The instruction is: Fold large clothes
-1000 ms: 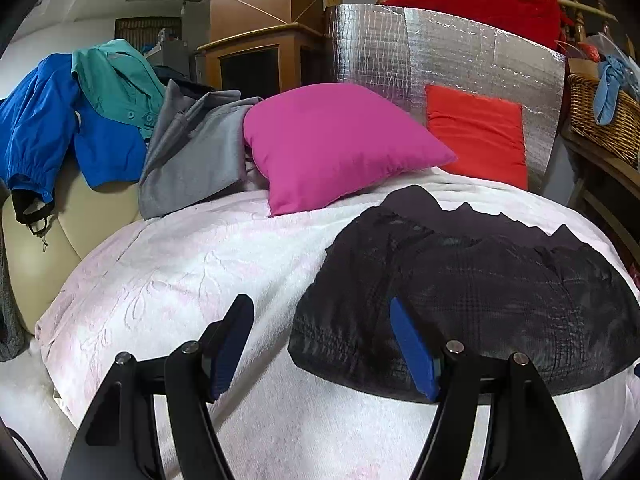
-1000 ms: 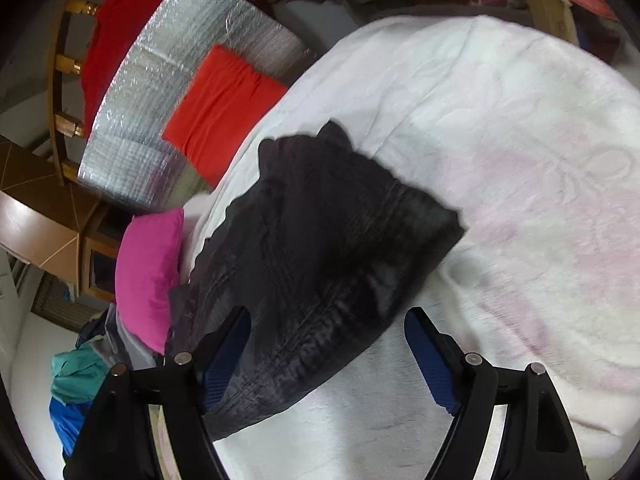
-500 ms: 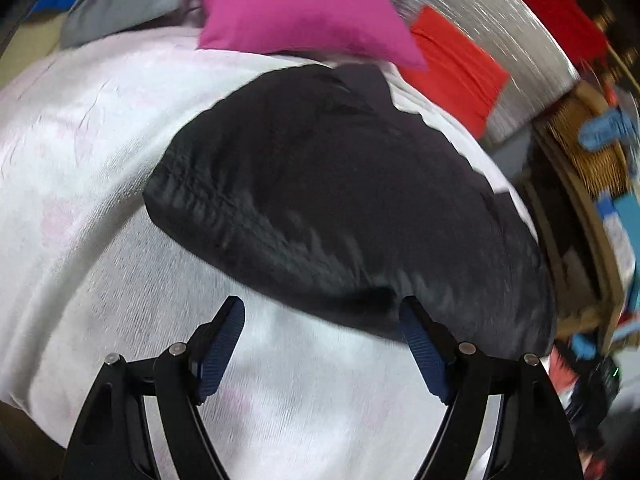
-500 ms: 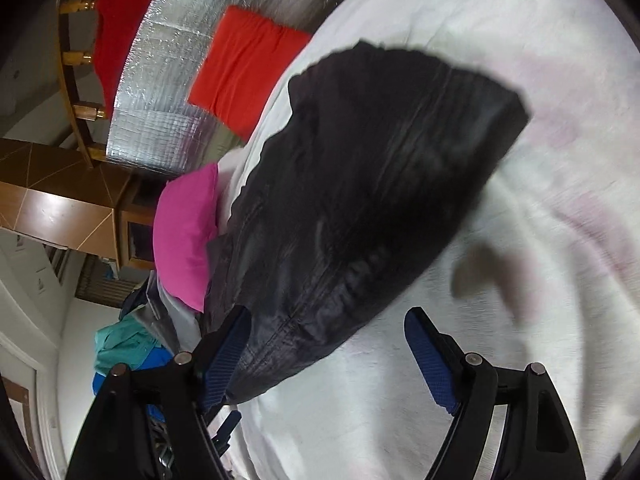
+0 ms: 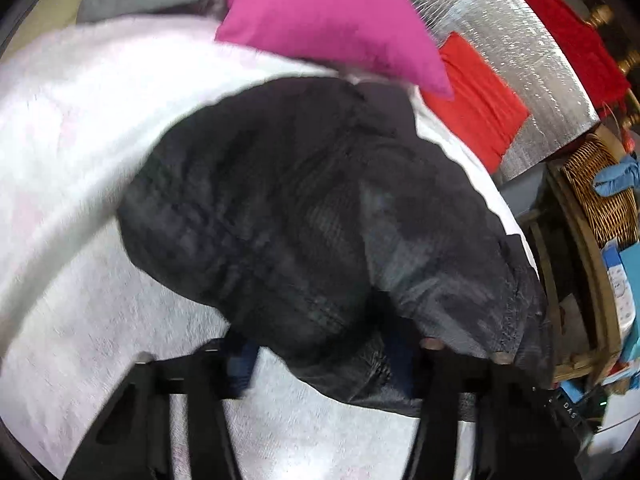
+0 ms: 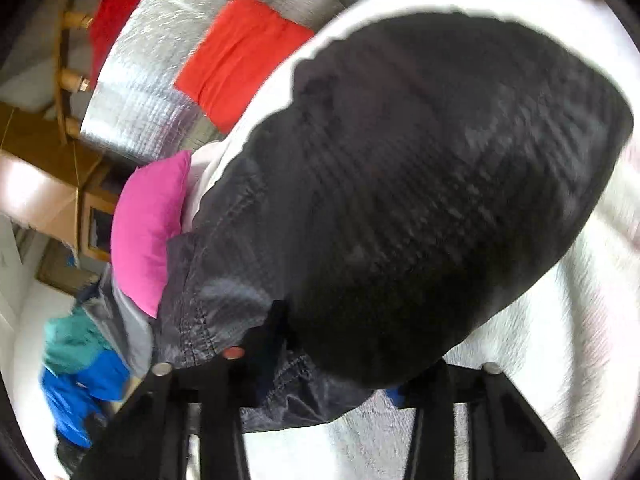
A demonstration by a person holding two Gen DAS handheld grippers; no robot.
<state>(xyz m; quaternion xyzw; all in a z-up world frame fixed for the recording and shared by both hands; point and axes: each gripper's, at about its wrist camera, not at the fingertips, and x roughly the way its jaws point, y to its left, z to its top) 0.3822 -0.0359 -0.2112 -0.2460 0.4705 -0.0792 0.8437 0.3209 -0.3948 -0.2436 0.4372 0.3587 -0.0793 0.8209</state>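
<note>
Left wrist view: the near hem of the black garment drapes over the left gripper, hiding both blue pads, so whether the just-closing jaws actually press the cloth cannot be told; the white bedspread at left is smeared by motion blur. Right wrist view: the same garment covers the fingertips of the right gripper, only a sliver of blue pad showing at right, grip likewise unclear. Pink cushion partly behind the garment; the blue and teal clothes at lower left blurred and cut by the frame edge.
</note>
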